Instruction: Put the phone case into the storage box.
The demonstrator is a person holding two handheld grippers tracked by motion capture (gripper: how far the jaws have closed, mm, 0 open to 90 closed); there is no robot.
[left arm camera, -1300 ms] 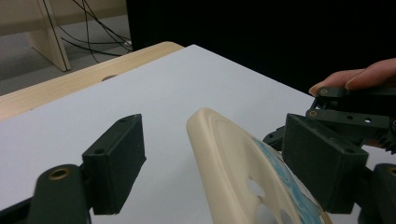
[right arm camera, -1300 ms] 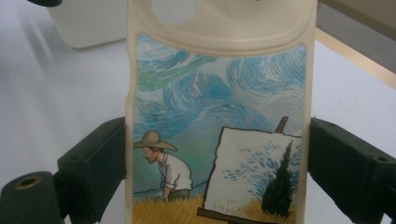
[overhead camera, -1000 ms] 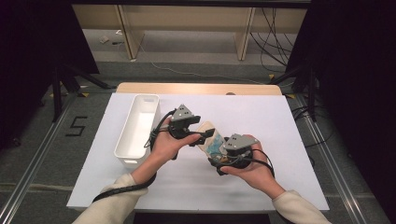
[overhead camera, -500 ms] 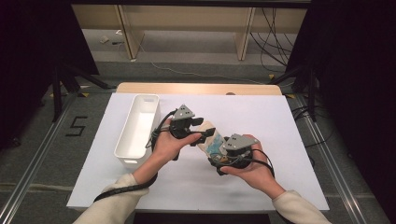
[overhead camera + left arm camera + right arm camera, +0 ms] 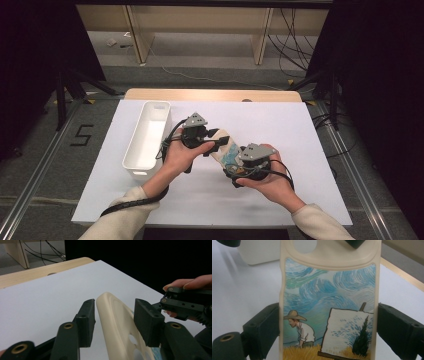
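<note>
Two hands meet over the middle of the white worktop (image 5: 310, 150), forearms coming in from below. The right gripper (image 5: 328, 327) is closed on the sides of a cream phone case with a painted blue sky and a man in a straw hat (image 5: 327, 315). The left gripper (image 5: 115, 315) has just been closing around the case's far end; one pad looks to touch, the other stands just apart. A long white plastic bin (image 5: 147, 140) sits to the left.
</note>
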